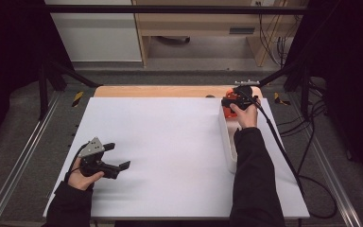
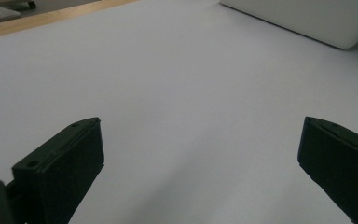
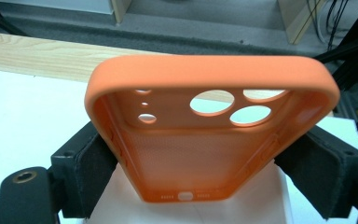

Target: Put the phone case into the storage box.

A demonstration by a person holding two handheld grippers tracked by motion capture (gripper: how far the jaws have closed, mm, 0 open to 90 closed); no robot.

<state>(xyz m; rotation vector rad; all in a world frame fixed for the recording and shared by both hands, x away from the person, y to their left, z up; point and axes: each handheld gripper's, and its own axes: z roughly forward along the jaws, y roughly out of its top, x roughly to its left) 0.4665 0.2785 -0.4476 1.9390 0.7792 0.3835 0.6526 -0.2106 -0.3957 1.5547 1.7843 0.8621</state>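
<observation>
Fingers (image 3: pixel 93 172) of the right gripper (image 3: pixel 200 175) pinch a soft matte-orange phone case (image 3: pixel 205 140).

A lab or test workspace: a white counter (image 1: pixel 170 156) framed by black metal rails (image 1: pixel 179 8), loose cables (image 1: pixel 312 156) across grey carpet (image 1: pixel 23 142), plain wooden shelving (image 1: pixel 194 23) behind.

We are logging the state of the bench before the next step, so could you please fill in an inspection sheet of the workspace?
Surface: white sheet on a wooden table, bare in the middle.
Job's things: orange phone case, its open side toward the camera; long white box at the sheet's right.
Clutter: nothing seen.
Grippers: right gripper shut on the case's two long sides, above the box's far end; left gripper open, holding nothing, near the sheet's left edge.
Cables: black cable trails from the right gripper off the right edge.
Surroundings: black frame rails, grey floor, wooden furniture behind.
</observation>
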